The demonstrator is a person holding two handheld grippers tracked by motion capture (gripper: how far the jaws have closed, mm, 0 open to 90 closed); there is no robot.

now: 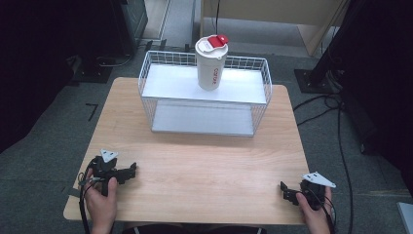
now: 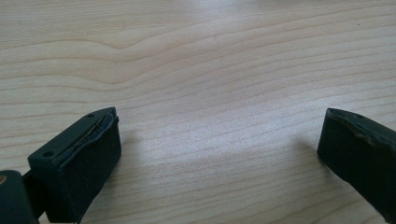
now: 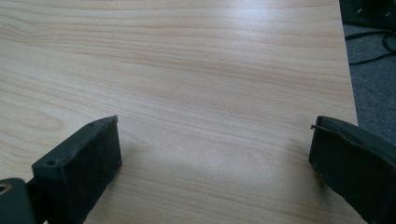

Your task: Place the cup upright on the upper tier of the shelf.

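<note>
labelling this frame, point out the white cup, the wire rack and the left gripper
white cup (image 1: 211, 68), high view, on its side wall beside the red lettering
wire rack (image 1: 204, 86), high view, on a bare part of its top shelf
left gripper (image 1: 132, 171), high view, midway between its jaw tips

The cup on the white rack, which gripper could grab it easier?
Probably the right gripper, but it's close. The cup stands slightly right of the rack's middle. Both grippers rest at the near edge, jaws open; the left gripper seems slightly farther off.
</note>
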